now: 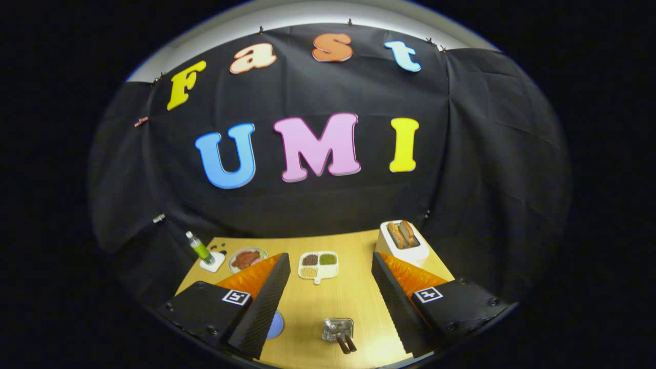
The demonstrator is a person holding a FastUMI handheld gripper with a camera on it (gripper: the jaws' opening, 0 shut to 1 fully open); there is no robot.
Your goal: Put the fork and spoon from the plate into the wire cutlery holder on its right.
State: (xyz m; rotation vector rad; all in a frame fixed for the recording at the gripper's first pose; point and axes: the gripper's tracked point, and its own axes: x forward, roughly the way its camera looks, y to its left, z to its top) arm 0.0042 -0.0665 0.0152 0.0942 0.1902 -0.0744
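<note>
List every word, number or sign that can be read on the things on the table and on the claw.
Nothing there can be read as words.
Claw, open and holding nothing: a square black-and-white marker on each side, a pattern, not a word.
Green bottle: label too small to read.
Toaster: no text visible.
Cutlery holder, low between the fingers: no text visible.

A staged test booth: black cloth wall (328, 205) behind a wooden table (348, 302) with a toaster (403, 241)
</note>
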